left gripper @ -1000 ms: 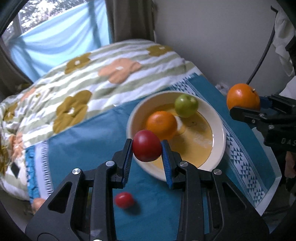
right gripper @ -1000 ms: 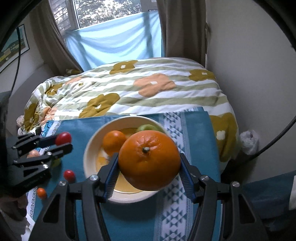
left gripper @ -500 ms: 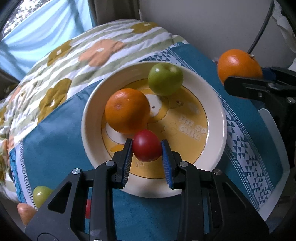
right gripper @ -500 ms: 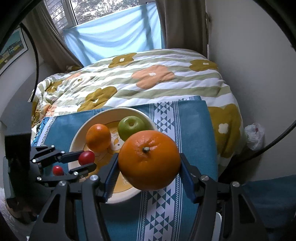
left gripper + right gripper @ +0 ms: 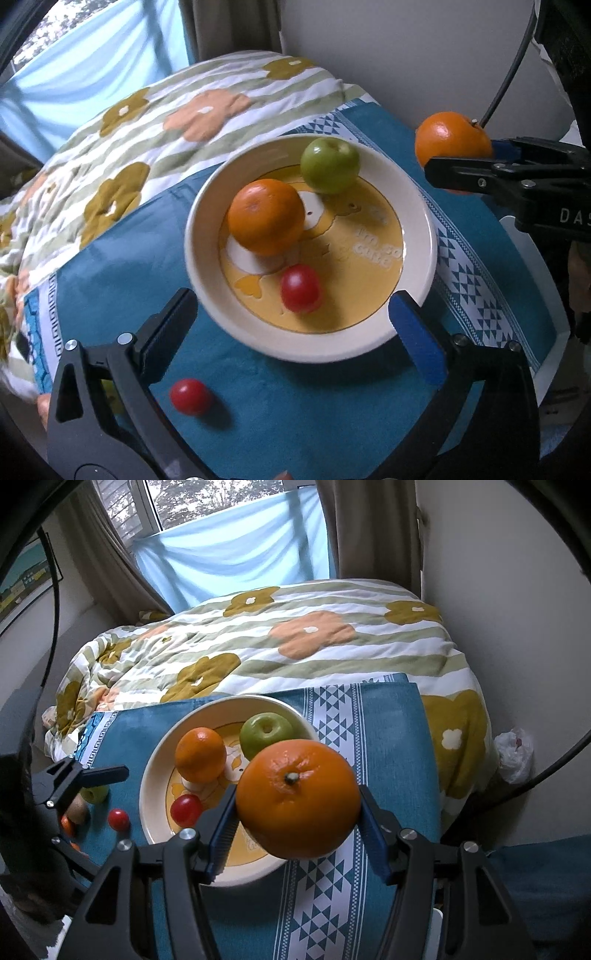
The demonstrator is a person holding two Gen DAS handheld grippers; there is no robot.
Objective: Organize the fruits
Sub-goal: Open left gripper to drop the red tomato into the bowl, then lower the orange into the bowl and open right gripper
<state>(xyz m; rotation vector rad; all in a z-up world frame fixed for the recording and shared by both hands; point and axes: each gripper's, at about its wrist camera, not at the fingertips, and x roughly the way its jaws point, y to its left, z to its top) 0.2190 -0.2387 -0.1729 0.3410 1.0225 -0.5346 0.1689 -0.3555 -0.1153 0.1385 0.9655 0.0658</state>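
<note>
Two oranges: one (image 5: 200, 754) in the bowl (image 5: 155, 794), one (image 5: 297, 799) between jaws. Two green apples (image 5: 266, 732) (image 5: 94, 794), two red tomatoes (image 5: 186, 809) (image 5: 118, 819), one brown kiwi (image 5: 77, 808), one bowl, two grippers (image 5: 291, 325) (image 5: 295, 834).

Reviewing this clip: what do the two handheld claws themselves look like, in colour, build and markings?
Both the left claw and the right claw are black plastic frames with triangular cutouts, silver screws and ridged blue finger pads. In the left view, white letters "DAS" show on the right claw's body.
</note>
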